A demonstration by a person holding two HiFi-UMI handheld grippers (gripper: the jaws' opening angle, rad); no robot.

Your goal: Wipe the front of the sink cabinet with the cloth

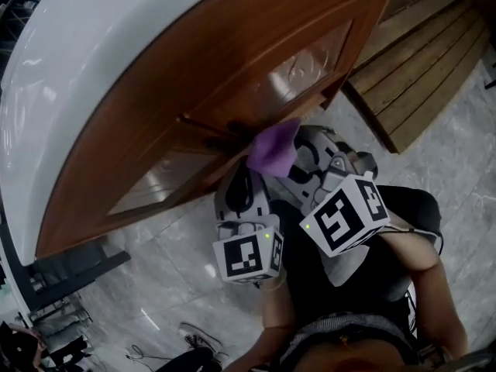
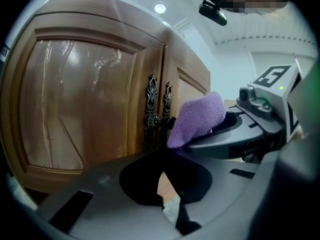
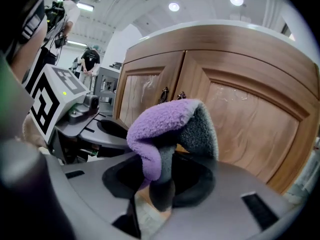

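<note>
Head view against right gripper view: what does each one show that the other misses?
Only the head view shows the wooden platform beside the cabinet and the person's torso. Only the right gripper view shows the ceiling lights, the right gripper with its fingers shut on the cloth, and that cloth's grey underside. Both show the purple side of the cloth, the cabinet doors and the left gripper.

The fluffy purple cloth (image 3: 162, 121), grey on its reverse, is bunched into a folded hump, its lower end pinched in the right gripper (image 3: 161, 178). It sits against or just before the curved brown wooden sink cabinet (image 1: 232, 76), beside the dark ornate handles (image 2: 159, 109) where two shut, glossy doors meet.
</note>
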